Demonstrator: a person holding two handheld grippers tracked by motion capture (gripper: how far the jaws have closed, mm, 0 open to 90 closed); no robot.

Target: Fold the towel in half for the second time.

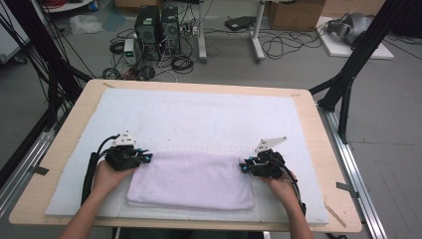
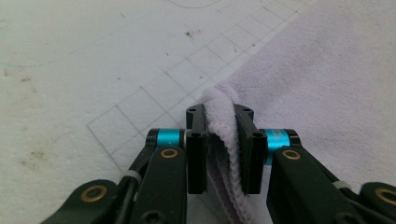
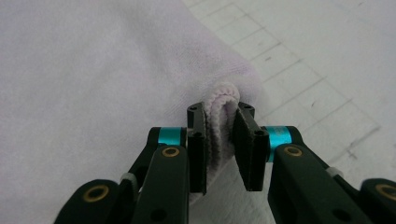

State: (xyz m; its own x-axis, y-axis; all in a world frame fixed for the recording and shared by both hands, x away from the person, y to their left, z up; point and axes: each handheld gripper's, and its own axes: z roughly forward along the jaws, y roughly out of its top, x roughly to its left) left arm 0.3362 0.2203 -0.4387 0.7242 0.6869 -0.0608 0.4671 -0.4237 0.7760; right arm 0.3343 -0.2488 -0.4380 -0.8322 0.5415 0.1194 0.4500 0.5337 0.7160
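Two grippers pinch the far corners of a folded lilac towel on the white mat

From above, the towel lies flat near the front edge of the mat, with the left gripper at its far left corner and the right gripper at its far right corner, each held by a hand; the close gripper views add what the high view cannot: the jaws of the left gripper are pressed on a bunched towel hem, and the right gripper clamps a doubled towel edge in the same way, over a mat with a faint grid; beyond the wooden table cables and computers sit on the floor
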